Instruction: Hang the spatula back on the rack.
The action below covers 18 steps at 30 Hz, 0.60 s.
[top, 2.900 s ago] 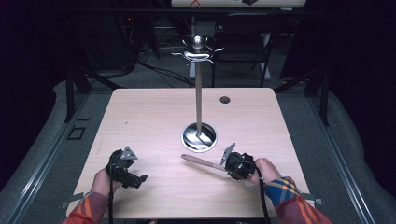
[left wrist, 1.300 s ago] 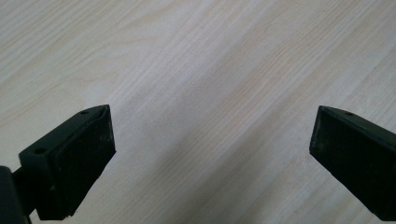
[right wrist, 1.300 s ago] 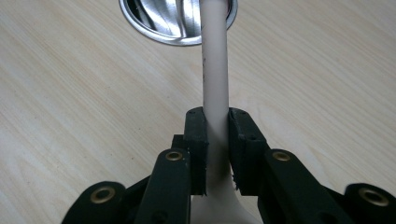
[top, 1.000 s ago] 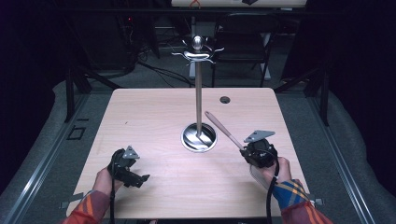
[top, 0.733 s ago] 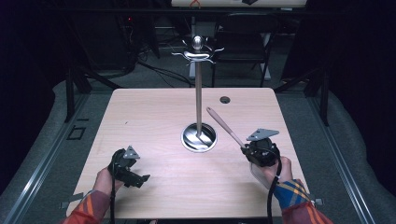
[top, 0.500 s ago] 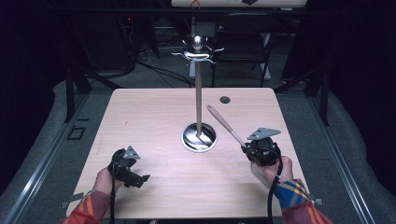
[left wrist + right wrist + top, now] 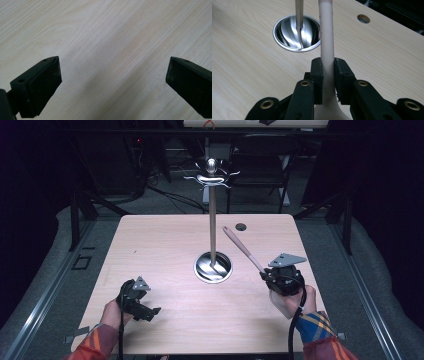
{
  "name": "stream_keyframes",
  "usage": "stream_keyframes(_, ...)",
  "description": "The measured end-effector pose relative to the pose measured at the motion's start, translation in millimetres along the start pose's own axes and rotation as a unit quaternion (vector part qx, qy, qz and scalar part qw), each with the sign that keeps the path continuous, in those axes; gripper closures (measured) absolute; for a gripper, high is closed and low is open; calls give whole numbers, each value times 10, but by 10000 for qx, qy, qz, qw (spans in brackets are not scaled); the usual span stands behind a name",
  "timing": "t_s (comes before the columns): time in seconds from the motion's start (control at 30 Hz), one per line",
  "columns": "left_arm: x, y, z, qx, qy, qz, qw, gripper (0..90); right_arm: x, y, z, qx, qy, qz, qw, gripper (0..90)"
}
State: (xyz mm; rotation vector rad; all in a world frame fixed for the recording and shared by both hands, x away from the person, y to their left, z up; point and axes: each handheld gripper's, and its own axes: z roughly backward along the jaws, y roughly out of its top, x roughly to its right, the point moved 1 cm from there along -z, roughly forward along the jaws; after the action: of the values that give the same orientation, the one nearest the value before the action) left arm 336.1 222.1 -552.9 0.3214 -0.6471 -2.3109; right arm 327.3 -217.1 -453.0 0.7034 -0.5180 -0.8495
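My right gripper (image 7: 327, 75) fingers clamp the pink utensil handle (image 7: 326, 37), angled toward the stand base (image 7: 213, 267). Left gripper (image 7: 112, 77) fingers wide, nr counter (image 7: 165, 240).

A light wood table (image 7: 165, 245) carries the fixtures. A metal stand (image 7: 212, 220) rises upright from a round, mirror-bright base (image 7: 213, 267) set near the table's middle; its slim pole ends in a ball knob (image 7: 212, 166) with curved hooks (image 7: 199, 179) spreading just beneath it. A small round hole (image 7: 241, 227) sits in the tabletop near the far edge, to the right of the pole and well apart from the base. Beyond the table, a dark chair (image 7: 260, 167) stands on grey floor (image 7: 165, 200), with cables (image 7: 175, 195) trailing across it. Dark frame legs (image 7: 75, 215) stand at the far left.
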Motion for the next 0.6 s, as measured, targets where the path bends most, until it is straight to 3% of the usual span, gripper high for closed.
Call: stream_keyframes(0.6,3,-2,-11,-22,-15,10,10000,0,-13,171,160,420,-86,-12,9991,783)
